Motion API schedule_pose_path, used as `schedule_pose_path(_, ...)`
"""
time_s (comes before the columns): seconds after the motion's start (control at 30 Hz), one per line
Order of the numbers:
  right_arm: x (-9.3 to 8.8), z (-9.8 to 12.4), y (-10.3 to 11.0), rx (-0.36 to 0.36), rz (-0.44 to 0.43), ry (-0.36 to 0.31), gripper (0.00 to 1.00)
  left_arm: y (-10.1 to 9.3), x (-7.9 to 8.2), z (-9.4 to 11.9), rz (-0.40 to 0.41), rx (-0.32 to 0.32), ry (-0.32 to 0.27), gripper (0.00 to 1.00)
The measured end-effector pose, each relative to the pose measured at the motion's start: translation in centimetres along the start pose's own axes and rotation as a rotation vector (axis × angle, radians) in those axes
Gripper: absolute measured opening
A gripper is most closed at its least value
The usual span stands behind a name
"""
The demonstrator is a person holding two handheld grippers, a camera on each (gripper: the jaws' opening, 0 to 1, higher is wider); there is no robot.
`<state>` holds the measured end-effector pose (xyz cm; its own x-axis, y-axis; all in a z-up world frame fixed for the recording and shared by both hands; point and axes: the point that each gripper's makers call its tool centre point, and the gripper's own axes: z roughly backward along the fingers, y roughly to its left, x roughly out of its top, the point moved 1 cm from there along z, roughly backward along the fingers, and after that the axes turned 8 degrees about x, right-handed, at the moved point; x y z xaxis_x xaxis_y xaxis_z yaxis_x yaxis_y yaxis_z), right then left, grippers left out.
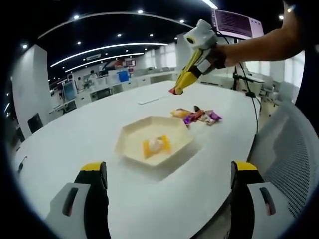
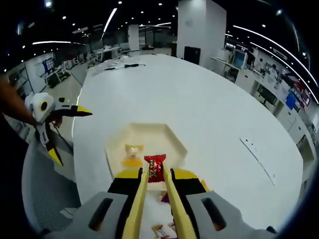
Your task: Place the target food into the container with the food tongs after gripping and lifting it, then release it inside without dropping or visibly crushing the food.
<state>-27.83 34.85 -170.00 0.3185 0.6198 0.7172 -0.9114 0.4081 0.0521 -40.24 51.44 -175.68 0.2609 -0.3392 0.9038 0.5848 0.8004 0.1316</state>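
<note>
**Carrying a red sweet toward the tray**

Holding a red-wrapped candy [image 2: 154, 168] pinched between its yellow jaws, the right gripper [image 2: 154, 175] sits lifted above the white table [image 2: 209, 89], with the sweet near the close rim of the cream hexagonal tray [image 2: 177, 137]. I judge the grip and lift done; what remains is moving over the tray's middle, lowering, and letting go gently. The wrapper looks uncrushed, as far as can be told.

The tray already holds one yellow-wrapped candy [image 1: 156, 145] lying flat inside (nothing else in it that I can make out). A small pile of loose candies [image 1: 197, 116] lies on the table just beyond the tray, still to be moved.

The left gripper [image 1: 169, 174] has its jaws wide apart, holding nothing, on the near side of the tray.
</note>
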Motion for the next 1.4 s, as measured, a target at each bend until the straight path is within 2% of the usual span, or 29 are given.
schedule_pose_path(0.67,5.3,-3.6,5.8,0.108,0.091,-0.022,0.21,-0.4,0.0,0.0,-0.007,-0.019,0.003,0.99)
schedule_pose_path(0.87,6.6,-4.5,6.3,0.122,0.085,-0.04,0.21,-0.3,0.0,0.0,-0.006,-0.016,0.004,0.99)
schedule_pose_path(1.07,7.0,-4.5,6.4,0.124,0.094,-0.042,0.21,-0.3,0.0,0.0,-0.003,-0.012,0.002,0.99)
schedule_pose_path(1.13,7.1,-4.6,7.0,0.185,0.041,-0.051,0.24,-0.2,0.0,0.0,-0.001,-0.012,0.002,0.99)
schedule_pose_path(1.17,7.6,-4.3,6.2,0.135,0.078,-0.084,0.24,-0.2,0.0,0.0,-0.004,-0.01,0.002,0.99)
schedule_pose_path(1.2,7.4,-4.3,6.4,0.147,0.073,-0.067,0.24,-0.2,0.1,0.0,-0.003,-0.009,-0.002,0.99)
schedule_pose_path(1.4,7.6,-4.0,6.2,0.143,0.08,-0.069,0.24,-0.1,0.0,0.0,-0.004,-0.006,0.0,0.98)
